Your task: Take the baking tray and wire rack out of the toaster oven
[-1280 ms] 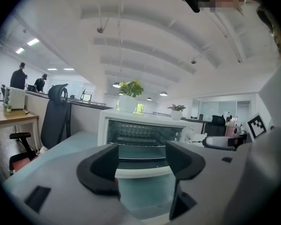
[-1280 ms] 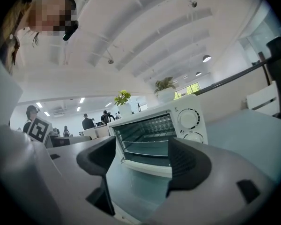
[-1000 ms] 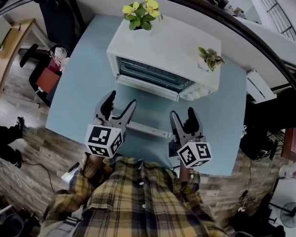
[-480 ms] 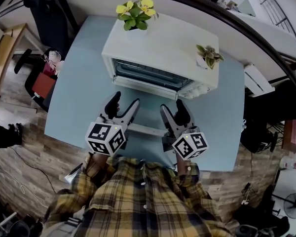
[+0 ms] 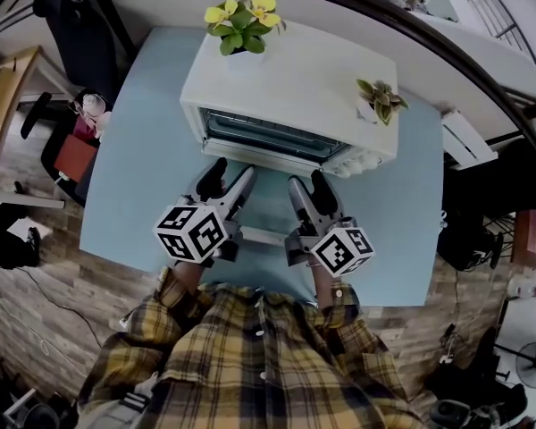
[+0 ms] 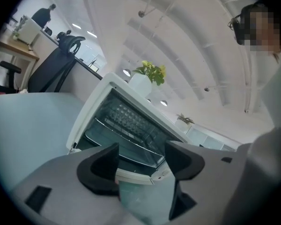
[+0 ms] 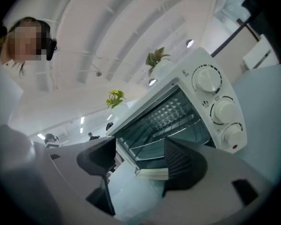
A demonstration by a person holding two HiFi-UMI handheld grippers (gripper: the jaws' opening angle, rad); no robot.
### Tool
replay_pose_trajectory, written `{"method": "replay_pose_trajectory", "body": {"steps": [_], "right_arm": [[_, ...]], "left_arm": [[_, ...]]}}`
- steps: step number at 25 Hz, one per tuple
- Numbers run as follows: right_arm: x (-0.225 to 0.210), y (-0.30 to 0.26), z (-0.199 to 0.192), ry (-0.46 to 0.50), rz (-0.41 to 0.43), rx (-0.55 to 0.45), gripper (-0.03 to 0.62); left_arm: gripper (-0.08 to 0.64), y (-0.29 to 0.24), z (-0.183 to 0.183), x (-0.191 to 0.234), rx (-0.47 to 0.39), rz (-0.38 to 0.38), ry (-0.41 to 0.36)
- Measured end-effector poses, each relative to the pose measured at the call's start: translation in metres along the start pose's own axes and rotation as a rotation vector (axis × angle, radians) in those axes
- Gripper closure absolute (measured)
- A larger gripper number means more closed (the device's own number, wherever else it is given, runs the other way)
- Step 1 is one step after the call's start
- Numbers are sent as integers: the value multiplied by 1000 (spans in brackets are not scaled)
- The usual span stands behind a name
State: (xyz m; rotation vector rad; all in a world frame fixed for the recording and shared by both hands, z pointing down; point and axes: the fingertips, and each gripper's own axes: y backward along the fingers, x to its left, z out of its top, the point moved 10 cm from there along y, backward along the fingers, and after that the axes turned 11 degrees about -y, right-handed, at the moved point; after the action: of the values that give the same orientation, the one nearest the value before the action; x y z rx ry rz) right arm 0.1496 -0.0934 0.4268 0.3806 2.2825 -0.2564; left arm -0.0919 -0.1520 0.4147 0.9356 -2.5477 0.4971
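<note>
Fingers (image 5: 241, 188) spread, empty, on my left gripper (image 5: 232, 175) and right gripper (image 5: 307, 186). Baking tray (image 6: 120, 142) and wire rack (image 6: 127, 119) sit at 12 o'clock inside the open toaster oven (image 5: 286, 88), long axis 9-to-3, both grippers about equally near.

Yellow-flowered potted plant (image 5: 244, 16) up at the back, small leafy plant (image 5: 380, 96) well apart to its right, pale blue counter (image 5: 143, 150) below, black office chair (image 5: 80, 12) off left, wood-plank floor (image 5: 45, 293) nearer.
</note>
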Motion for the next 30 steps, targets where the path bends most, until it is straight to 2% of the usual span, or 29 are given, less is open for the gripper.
{"method": "replay_pose_trajectory", "body": {"steps": [5, 8, 12, 16, 18, 23, 30], "right_arm": [[-19, -12, -1, -193, -19, -73, 265], [-28, -23, -1, -309, 9, -116, 267], [-45, -37, -8, -495, 17, -136, 268], [-58, -48, -15, -603, -3, -193, 278], [-63, -54, -18, -661, -3, -232, 290], [-73, -67, -20, -729, -13, -301, 357], [-80, -88, -21, -765, 10, -343, 403]], "left_arm": [[269, -17, -6, 14, 6, -23, 103], [270, -25, -9, 25, 0, -41, 194], [290, -39, -11, 39, -15, -73, 260], [307, -53, -13, 50, -44, -83, 375], [308, -60, -14, 55, -49, -76, 406], [314, -74, -18, 72, -89, -54, 496], [324, -90, -19, 92, -181, -53, 618]]}}
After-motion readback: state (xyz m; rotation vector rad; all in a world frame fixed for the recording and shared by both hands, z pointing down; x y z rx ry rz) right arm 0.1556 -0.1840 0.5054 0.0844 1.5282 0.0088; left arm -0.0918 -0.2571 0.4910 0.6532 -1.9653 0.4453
